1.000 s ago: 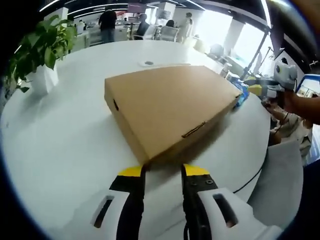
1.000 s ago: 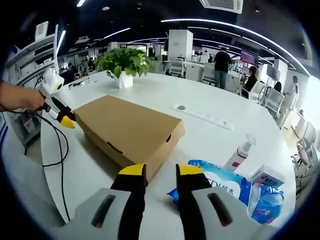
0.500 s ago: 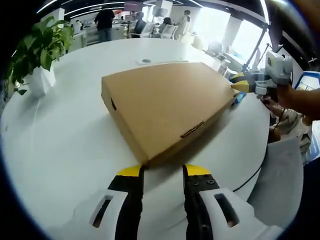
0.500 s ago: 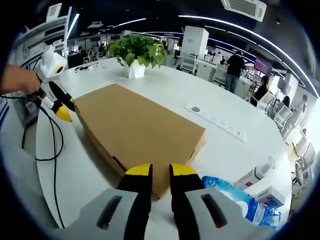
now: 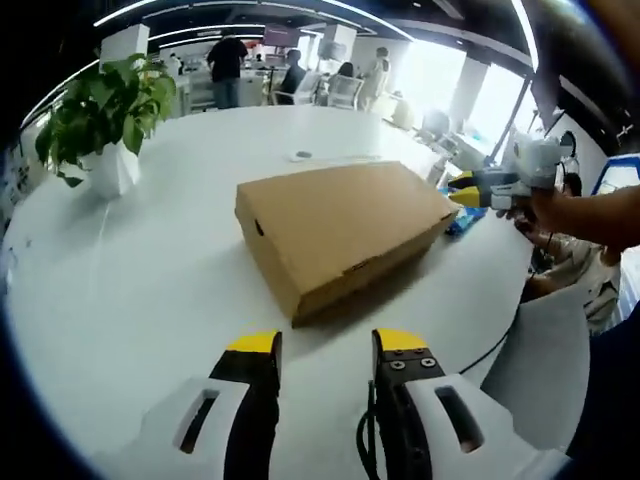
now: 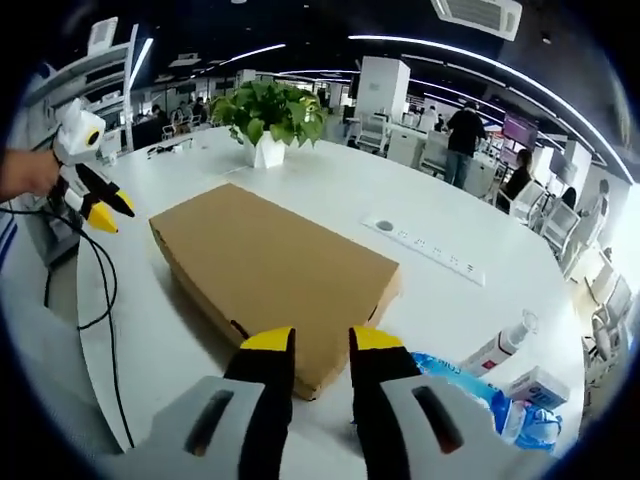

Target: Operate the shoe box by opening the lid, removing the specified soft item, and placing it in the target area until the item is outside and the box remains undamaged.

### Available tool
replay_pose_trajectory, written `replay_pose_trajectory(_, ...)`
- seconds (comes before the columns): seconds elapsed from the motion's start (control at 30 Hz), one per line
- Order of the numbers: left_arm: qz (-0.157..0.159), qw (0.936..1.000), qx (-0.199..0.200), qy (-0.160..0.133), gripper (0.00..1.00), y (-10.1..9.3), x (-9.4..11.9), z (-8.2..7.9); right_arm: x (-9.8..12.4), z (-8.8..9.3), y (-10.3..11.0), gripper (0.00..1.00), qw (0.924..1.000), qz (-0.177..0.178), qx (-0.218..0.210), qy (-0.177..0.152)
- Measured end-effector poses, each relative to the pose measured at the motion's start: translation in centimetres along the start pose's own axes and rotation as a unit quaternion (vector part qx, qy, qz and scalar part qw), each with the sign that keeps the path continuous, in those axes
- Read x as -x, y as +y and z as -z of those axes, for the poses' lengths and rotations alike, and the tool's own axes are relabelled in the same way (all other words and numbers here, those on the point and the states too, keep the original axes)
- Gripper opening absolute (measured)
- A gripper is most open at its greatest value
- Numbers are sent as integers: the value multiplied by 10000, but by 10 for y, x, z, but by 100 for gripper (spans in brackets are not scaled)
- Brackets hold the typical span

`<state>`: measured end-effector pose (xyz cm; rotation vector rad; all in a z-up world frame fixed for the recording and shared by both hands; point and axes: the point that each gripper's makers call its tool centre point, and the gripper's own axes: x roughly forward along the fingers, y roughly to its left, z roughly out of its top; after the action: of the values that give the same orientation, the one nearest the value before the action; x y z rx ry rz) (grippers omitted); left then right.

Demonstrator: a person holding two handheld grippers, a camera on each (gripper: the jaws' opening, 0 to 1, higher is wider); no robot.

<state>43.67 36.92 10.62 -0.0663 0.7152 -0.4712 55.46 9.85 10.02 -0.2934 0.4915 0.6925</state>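
Note:
A closed brown cardboard shoe box (image 5: 340, 230) lies flat on the round white table (image 5: 130, 290), lid down. My left gripper (image 5: 327, 345) hangs open a short way back from the box's near corner, nothing between its yellow tips. In the right gripper view the same box (image 6: 270, 265) lies just beyond my right gripper (image 6: 322, 342), whose jaws stand a little apart at the box's near edge and hold nothing. The right gripper (image 5: 462, 190) also appears by the box's far right corner, held in a hand. The left gripper (image 6: 100, 210) shows beyond the box's left corner.
A potted plant (image 6: 268, 120) stands at the table's far side. A power strip (image 6: 425, 250) lies behind the box. A blue wipes pack (image 6: 470, 380), a spray bottle (image 6: 495, 345) and a small carton sit at the right. A black cable (image 6: 100, 300) trails off the table's left edge.
The left gripper has drawn back from the box, which now looks smaller and farther. The right gripper's jaws have parted slightly and it has eased back a little.

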Motion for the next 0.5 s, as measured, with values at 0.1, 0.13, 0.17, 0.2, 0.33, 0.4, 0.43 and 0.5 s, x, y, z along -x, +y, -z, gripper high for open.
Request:
replay_pose_trajectory(0.1,77,9996,-161,-207,42,-15,19,-7,29,-2,-6,30,9996,200,-92,-188)
replay_pose_trajectory(0.13,99,9990,-305,-316,43,-19,23,-10,42,-4,-9,34,9987,330,-180,-357)
replay_pose_trajectory(0.17,92,9977,-473,-476,44,-25,30,-13,51,-2,-11,36,9982,406,-205,-389)
replay_pose_trajectory(0.2,73,9972,-480,-568,48,-29,33,-14,59,0,-13,37,9977,502,-248,-390)
replay_pose_trajectory(0.33,133,9931,-739,-896,63,-52,44,-10,103,15,-27,52,9907,1091,-494,-640)
replay_pose_trajectory(0.4,151,9937,-697,-870,66,-61,44,-3,119,27,-29,55,9867,1339,-675,-631)
replay_pose_trajectory(0.43,179,9933,-730,-883,67,-65,44,2,122,29,-29,57,9861,1366,-703,-636)
replay_pose_trajectory(0.5,147,9943,-667,-818,72,-67,43,10,137,40,-30,61,9818,1575,-888,-582)
